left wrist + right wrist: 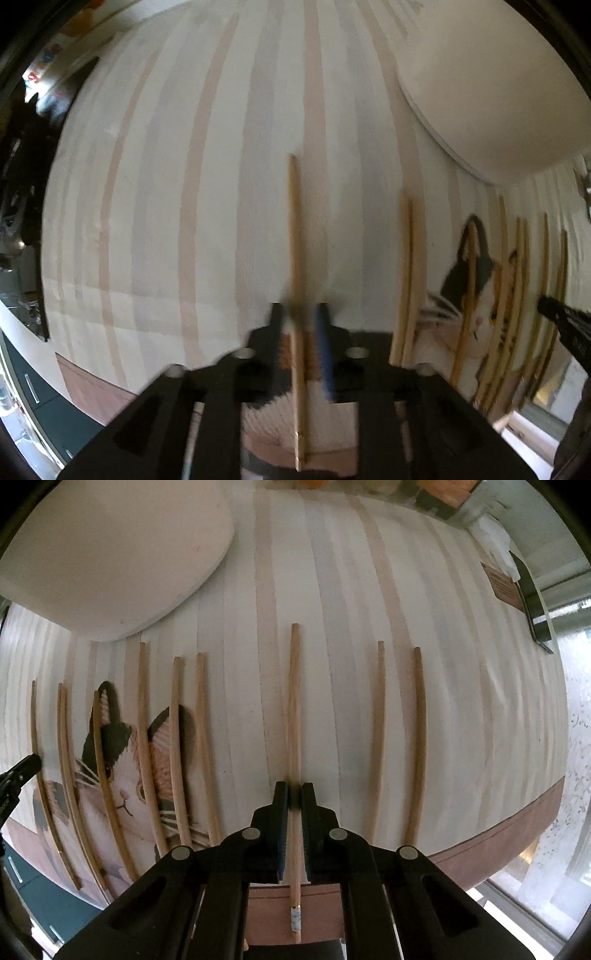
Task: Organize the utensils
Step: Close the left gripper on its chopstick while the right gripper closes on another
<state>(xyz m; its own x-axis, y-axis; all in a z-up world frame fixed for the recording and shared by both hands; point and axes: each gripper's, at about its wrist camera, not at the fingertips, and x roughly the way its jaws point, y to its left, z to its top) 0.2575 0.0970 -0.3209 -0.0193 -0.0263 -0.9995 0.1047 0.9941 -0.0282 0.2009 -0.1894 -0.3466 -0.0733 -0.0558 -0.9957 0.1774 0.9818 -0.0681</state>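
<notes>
Wooden chopsticks lie in rows on a striped cream tablecloth [221, 184]. Seen from the left wrist, one chopstick [294, 229] runs between the fingers of my left gripper [300, 308]. The jaws stand apart, with a gap on each side of the stick, so the gripper is open. In the right wrist view, my right gripper [294, 786] is shut on another chopstick [294, 701], which has a pale band near its back end. Both grippers point down at the cloth.
A white plate [498, 92] [110, 554] sits beyond the sticks. Several chopsticks [177, 757] lie across a cat-patterned mat [122, 775]; two more [378, 738] lie to the right. A paired set [406, 277] lies right of the left gripper. The table edge [517, 830] is near.
</notes>
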